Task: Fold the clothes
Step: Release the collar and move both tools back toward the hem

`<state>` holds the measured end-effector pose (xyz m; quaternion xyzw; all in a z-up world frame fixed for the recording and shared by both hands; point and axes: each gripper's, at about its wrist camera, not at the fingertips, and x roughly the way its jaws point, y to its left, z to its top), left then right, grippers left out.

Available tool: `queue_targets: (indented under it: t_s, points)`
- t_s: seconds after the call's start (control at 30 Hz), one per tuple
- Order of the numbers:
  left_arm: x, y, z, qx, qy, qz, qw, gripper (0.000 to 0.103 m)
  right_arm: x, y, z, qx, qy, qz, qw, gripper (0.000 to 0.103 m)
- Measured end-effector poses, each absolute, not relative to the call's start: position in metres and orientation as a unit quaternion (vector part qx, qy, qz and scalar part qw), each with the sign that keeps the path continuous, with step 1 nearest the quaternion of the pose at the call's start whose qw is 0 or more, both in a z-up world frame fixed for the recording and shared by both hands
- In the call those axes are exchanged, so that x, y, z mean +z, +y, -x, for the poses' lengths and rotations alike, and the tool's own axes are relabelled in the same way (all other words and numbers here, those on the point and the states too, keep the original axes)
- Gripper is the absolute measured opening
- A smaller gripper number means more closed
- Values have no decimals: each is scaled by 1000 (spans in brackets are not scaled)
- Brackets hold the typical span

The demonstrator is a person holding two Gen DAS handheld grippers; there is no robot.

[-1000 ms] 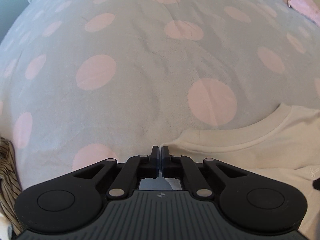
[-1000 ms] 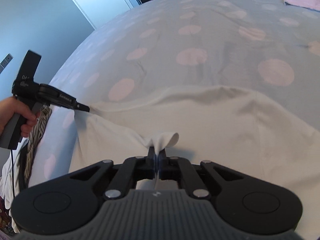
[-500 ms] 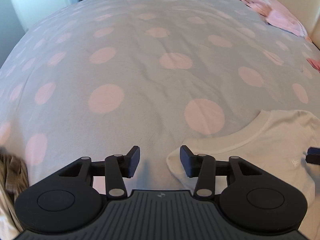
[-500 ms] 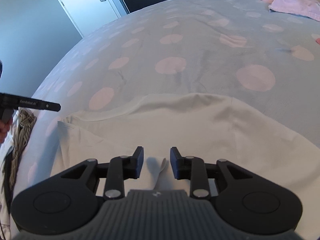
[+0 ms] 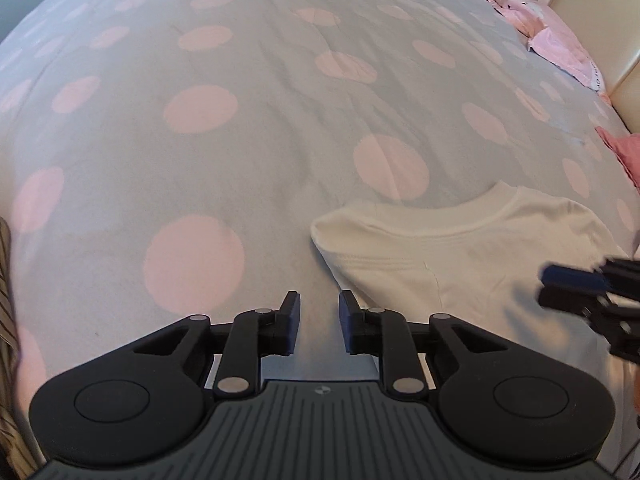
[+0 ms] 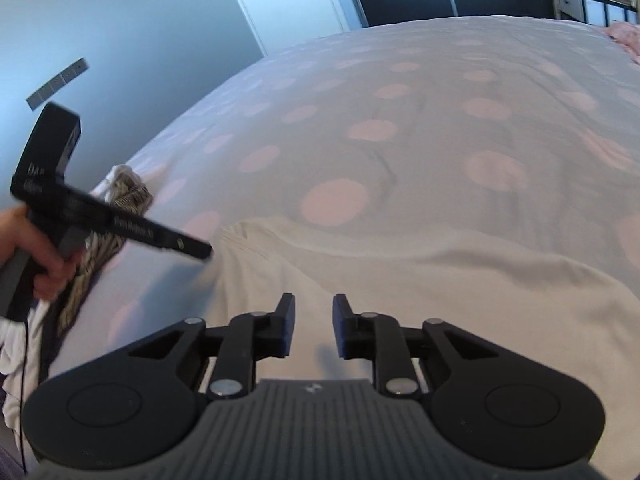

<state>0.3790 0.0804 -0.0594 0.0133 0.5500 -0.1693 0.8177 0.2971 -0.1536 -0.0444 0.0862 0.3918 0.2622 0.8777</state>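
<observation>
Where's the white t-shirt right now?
The white t-shirt lies flat on the spotted bedspread, lower right in the left wrist view, beside the open left gripper.

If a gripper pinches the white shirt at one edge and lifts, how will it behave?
Probably floppy: the shirt lies limp, with soft creases. Likely light, since it looks like thin knit. Pushed, it would probably bunch on the bedspread rather than slide whole.

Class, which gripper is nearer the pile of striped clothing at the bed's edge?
Left. The left gripper hangs just beside the striped clothing; the right gripper is over the white shirt, farther from it.
</observation>
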Motion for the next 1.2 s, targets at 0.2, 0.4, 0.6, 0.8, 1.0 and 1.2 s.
queue_targets:
  t_s: [0.2,0.4,0.6,0.8,1.0,1.2]
  points:
    - [-69,83,-372,-226,530,22,817,19,-65,-124,-339,295,406,-90,861,44]
    - [-86,82,-368,-247,515,43,819,13,-88,-111,-350,311,407,-108,852,30]
    - [-91,96,-360,-236,501,65,830,0,-89,-118,-350,283,398,-110,866,3]
    - [-87,100,-360,-227,495,69,836,1,-91,-119,-351,270,402,-113,867,5]
    - [-70,110,-356,-200,481,78,850,2,-72,-129,-344,248,392,-101,880,14]
    - [-60,111,-322,-210,493,78,841,10,-58,-148,-322,247,397,-93,879,30]
